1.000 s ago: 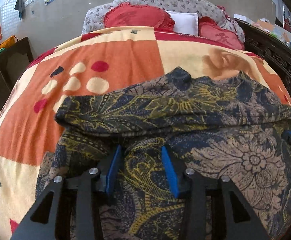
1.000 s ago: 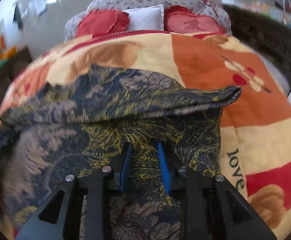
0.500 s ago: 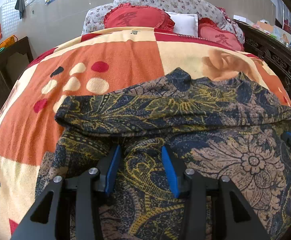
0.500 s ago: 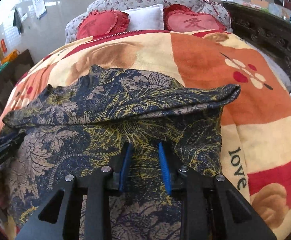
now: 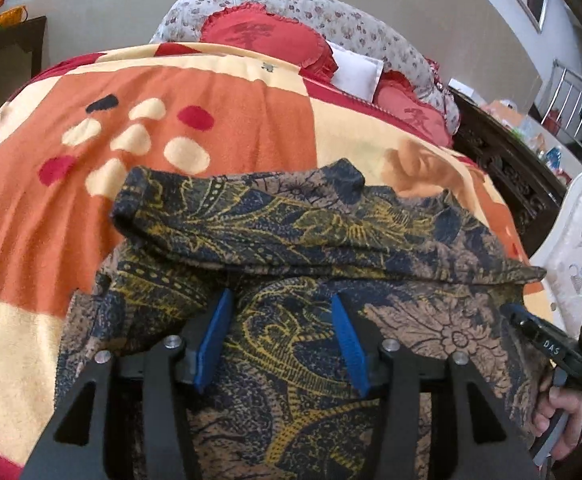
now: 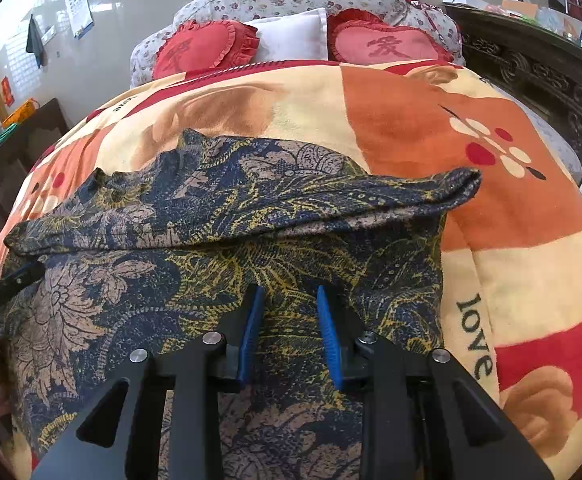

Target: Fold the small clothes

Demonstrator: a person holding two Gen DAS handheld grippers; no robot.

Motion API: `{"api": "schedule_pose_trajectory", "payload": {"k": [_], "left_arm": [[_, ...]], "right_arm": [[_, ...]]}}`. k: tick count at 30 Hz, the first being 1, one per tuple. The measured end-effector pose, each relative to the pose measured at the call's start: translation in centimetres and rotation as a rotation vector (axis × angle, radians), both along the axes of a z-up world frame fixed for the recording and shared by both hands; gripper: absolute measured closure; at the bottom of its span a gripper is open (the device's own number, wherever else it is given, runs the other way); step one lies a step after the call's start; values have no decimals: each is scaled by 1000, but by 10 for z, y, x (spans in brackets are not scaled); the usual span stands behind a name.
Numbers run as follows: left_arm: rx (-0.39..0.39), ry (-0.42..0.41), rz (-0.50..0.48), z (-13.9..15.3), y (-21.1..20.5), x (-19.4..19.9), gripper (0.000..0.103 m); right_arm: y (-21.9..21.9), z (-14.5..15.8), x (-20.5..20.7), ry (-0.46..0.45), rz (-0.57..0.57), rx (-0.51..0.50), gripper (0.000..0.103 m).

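Note:
A dark blue garment (image 5: pixel 331 248) with a yellow and tan floral print lies on the bed, its far part folded back over the near part. It also shows in the right wrist view (image 6: pixel 251 216). My left gripper (image 5: pixel 281 304) is open, its blue pads just above the near left part of the cloth. My right gripper (image 6: pixel 289 296) is open above the near right part. Neither holds cloth. The right gripper's body (image 5: pixel 547 344) shows at the right edge of the left wrist view.
The orange, cream and red blanket (image 5: pixel 219 112) covers the bed. Red heart cushions (image 6: pixel 207 48) and a white pillow (image 6: pixel 295 36) lie at the head. A dark carved wooden bed frame (image 6: pixel 531 64) runs along the right side. A dark table (image 6: pixel 31 128) stands at left.
Both grippers stay open over the near part of the garment. The left wrist view has tilted and rolled; the fold looks the same.

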State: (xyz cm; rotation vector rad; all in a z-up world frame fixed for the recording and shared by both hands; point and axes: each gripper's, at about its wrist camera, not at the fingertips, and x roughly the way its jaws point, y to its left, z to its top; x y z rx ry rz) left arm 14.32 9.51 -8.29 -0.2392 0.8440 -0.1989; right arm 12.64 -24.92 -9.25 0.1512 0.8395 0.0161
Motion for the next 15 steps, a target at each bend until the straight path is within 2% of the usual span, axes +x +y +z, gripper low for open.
{"api": "schedule_pose_trajectory", "payload": {"k": [2, 4, 7, 9, 11, 13, 15], "left_arm": [[99, 23, -19, 3, -15, 5, 44], [256, 63, -46, 8, -38, 16, 40], [371, 118, -56, 11, -56, 34, 37], [396, 127, -55, 14, -60, 49, 37], [417, 84, -45, 26, -60, 63, 42], [399, 22, 11, 44, -48, 75, 43], [346, -5, 90, 58, -28, 79, 43]], "right_arm": [[1, 0, 0, 0, 0, -6, 62], [1, 0, 1, -1, -1, -6, 62], [2, -1, 0, 0, -1, -11, 62], [2, -1, 0, 0, -2, -14, 62], [3, -1, 0, -1, -2, -19, 62], [4, -1, 0, -1, -3, -24, 62], [5, -1, 0, -1, -4, -27, 62]]}}
